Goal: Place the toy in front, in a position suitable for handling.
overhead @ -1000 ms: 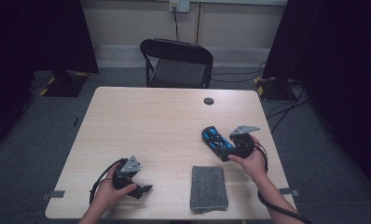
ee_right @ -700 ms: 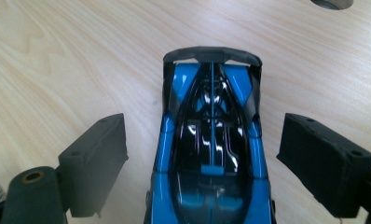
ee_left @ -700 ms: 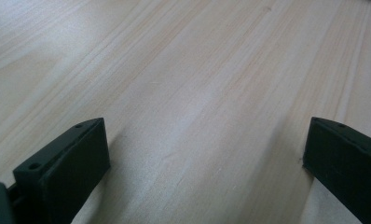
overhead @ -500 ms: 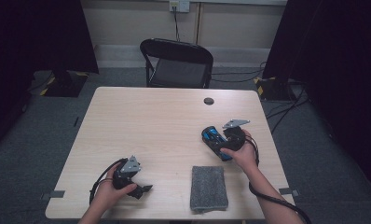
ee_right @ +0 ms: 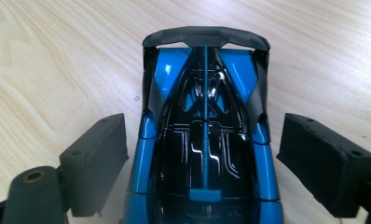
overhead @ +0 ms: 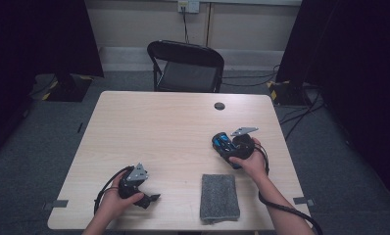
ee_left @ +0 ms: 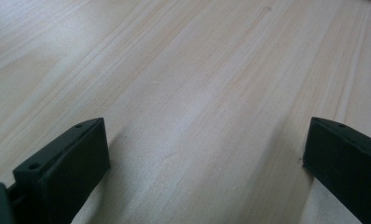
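Here the wooden table point(overhead: 158, 127) carries a grey cloth point(overhead: 219, 197) near its front edge and, beyond it at the right, a glossy blue-and-black toy car point(overhead: 224, 144). The right gripper point(ee_right: 204, 154) straddles the car, jaws spread just clear of its flanks. Its view shows the car's dark rear wing; the left gripper point(ee_left: 204, 154), jaws wide, holds nothing.

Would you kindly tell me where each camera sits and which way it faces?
High view: above the person's side, facing forward and down on the table; forearms, both hands show.
Left gripper view: on the left tongs, facing bare wood; open jaws.
Right gripper view: on the right tongs, jaws astride the toy car.
Shared: toy car.
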The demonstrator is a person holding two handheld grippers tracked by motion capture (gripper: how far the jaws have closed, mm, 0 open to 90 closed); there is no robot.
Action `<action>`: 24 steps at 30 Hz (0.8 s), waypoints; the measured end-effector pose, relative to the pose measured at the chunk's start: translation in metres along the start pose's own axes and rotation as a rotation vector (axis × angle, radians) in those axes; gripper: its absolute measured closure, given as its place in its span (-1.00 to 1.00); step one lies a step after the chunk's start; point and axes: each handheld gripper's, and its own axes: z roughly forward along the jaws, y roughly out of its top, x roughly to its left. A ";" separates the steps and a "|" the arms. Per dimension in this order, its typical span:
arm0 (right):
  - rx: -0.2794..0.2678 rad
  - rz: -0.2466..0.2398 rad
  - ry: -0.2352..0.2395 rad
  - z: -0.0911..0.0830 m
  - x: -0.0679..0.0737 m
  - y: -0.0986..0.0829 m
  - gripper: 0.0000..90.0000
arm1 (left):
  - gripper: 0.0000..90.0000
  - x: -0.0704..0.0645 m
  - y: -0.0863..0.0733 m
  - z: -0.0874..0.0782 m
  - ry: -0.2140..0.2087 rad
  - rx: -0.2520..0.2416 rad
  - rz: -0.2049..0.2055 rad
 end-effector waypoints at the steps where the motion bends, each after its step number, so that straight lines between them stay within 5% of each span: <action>1: -0.004 0.004 -0.003 0.001 0.000 0.001 -0.68 | -1.00 0.000 0.000 0.000 0.000 0.000 0.000; 24: 0.034 0.026 -0.021 0.031 0.001 0.022 -0.61 | -1.00 0.001 0.000 0.000 -0.003 0.000 0.002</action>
